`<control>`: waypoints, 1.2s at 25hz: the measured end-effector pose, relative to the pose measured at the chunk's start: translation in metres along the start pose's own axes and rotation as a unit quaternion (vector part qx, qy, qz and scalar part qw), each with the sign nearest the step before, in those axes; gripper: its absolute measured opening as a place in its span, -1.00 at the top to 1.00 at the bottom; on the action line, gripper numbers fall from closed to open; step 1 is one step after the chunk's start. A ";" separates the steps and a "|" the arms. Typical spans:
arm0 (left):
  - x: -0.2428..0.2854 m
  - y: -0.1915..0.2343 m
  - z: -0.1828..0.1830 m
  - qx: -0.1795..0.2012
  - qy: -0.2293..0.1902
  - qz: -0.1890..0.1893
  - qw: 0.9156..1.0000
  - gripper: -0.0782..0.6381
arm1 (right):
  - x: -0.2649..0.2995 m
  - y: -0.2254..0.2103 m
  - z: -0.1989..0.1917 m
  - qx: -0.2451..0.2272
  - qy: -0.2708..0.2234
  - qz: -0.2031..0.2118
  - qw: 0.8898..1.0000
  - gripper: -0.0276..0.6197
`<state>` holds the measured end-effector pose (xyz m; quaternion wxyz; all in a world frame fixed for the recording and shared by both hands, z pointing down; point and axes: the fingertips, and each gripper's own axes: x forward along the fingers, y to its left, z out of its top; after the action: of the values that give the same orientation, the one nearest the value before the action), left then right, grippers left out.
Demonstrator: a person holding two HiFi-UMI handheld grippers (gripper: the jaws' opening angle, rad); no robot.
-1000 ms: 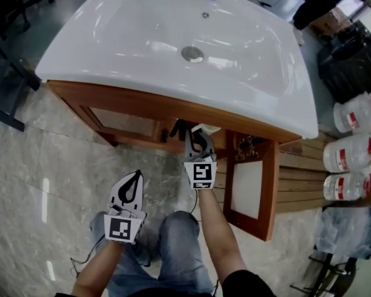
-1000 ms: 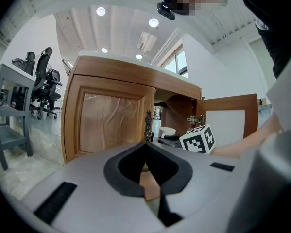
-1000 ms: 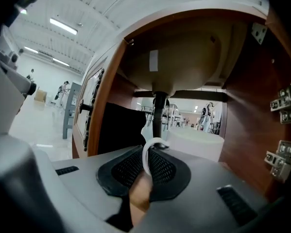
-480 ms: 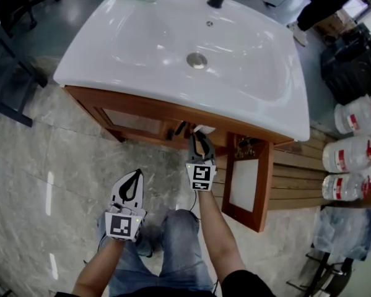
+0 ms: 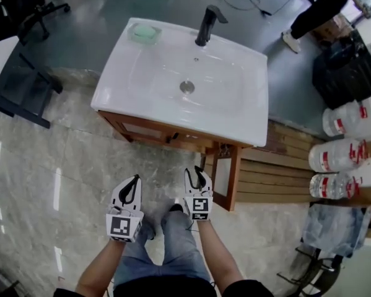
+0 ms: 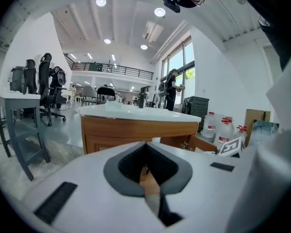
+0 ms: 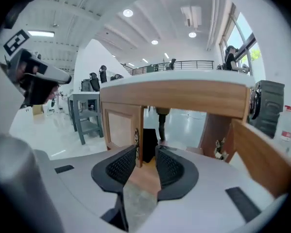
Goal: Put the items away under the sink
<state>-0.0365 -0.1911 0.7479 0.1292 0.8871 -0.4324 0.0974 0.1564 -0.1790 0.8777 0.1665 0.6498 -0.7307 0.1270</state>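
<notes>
Since the earlier frame both grippers have come back from the vanity cabinet point(image 5: 149, 130); the right gripper point(image 5: 195, 171), previously at the opening under the sink point(image 5: 238, 113), now sits well short of it.

Findings at present:

1. Left gripper point(image 5: 135, 179): jaws together, nothing between them, as its own view confirms point(image 6: 145, 145). It is held level with the right gripper, to that gripper's left, over the marble floor point(image 5: 61, 166).

2. Right gripper: jaws slightly apart and empty point(image 7: 146, 152). Through the gap I see the cabinet's centre post and the opening behind it.

3. Cabinet: directly ahead of both grippers, apart from them. Its open door point(image 5: 225, 175) swings out towards me, just ahead and to the right of the right gripper. The other door point(image 7: 120, 127), ahead of the left gripper, is closed.

4. A dark object point(image 7: 148, 143) stands inside the opening, beyond the right jaw tips; I cannot identify it.

5. On the sink, far beyond the grippers: a black faucet point(image 5: 207, 23) and a green soap dish point(image 5: 144, 33) at the far left corner.

6. Large water bottles point(image 5: 339, 156) lie well to the right of the right gripper.
</notes>
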 end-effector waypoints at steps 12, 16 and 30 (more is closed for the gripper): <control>-0.087 -0.045 0.209 0.005 -0.007 -0.003 1.000 0.77 | -0.196 0.017 0.219 0.044 -0.035 0.035 0.998 0.54; -0.118 -0.066 0.260 0.001 -0.024 -0.013 1.000 0.77 | -0.248 0.019 0.289 0.046 -0.078 0.043 0.995 0.63; -0.188 -0.093 0.333 -0.020 -0.072 -0.037 0.997 0.77 | -0.362 0.034 0.399 0.047 -0.206 -0.001 0.977 0.86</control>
<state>-0.0573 -0.1007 0.3654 0.1188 0.9044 -0.4094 0.0203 0.1280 -0.0068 0.3670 -0.0186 0.6699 -0.7418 0.0243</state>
